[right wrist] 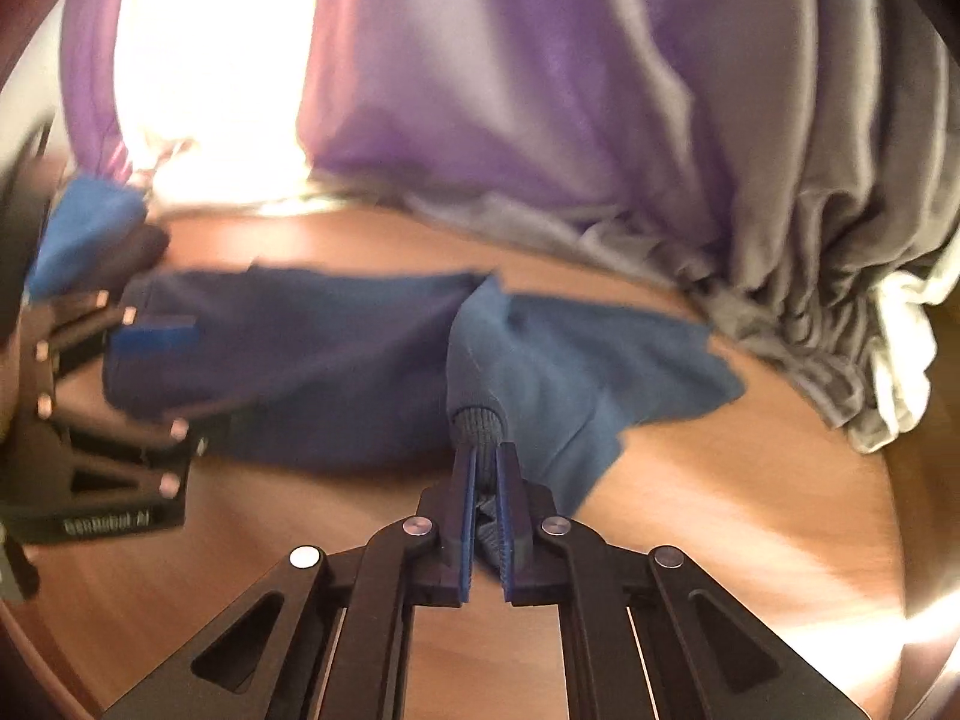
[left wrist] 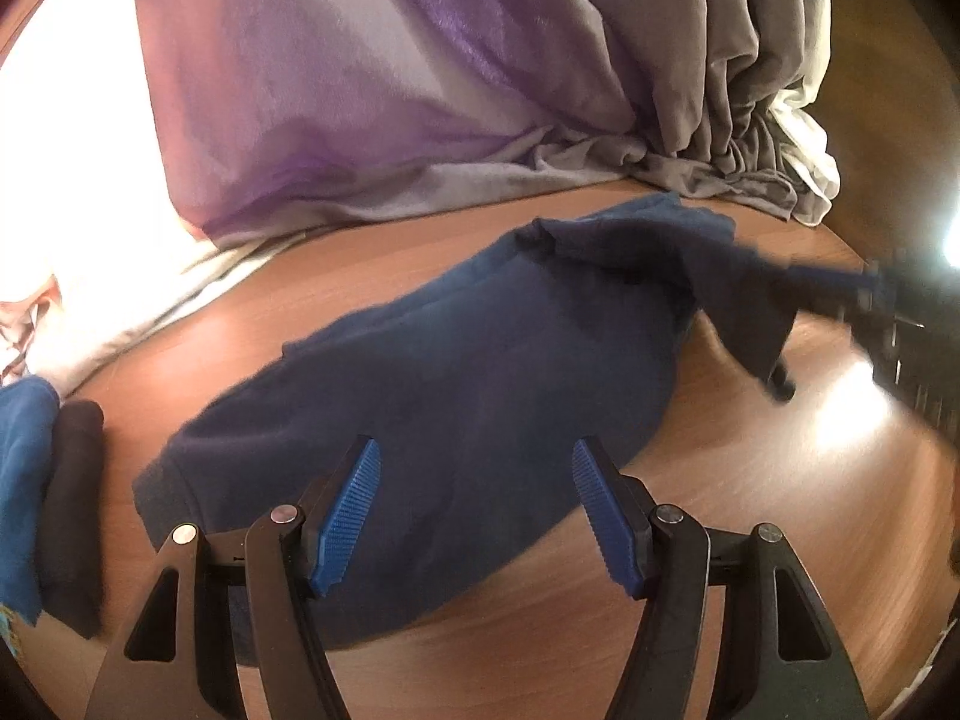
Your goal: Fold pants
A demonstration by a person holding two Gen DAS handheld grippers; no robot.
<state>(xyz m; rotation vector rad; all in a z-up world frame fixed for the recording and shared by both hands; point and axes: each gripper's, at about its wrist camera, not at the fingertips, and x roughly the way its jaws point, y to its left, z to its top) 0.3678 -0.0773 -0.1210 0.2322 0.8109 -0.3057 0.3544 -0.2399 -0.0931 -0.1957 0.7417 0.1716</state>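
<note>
Dark blue pants (left wrist: 456,372) lie lengthwise across the wooden table (left wrist: 750,480). My left gripper (left wrist: 474,468) is open, its blue pads just above the near part of the pants, holding nothing. My right gripper (right wrist: 485,456) is shut on the ribbed cuff of the pants (right wrist: 477,423) and lifts that leg end off the table; the cloth drapes away from it. The right gripper also shows blurred at the right edge of the left wrist view (left wrist: 864,288), pulling the cloth. The left gripper shows at the left of the right wrist view (right wrist: 153,372).
A purple and grey curtain (left wrist: 420,90) hangs behind the table, bunched at the far right (left wrist: 750,138). Folded blue (left wrist: 24,480) and dark (left wrist: 75,510) clothes lie at the table's left. Bright glare marks the right side of the table.
</note>
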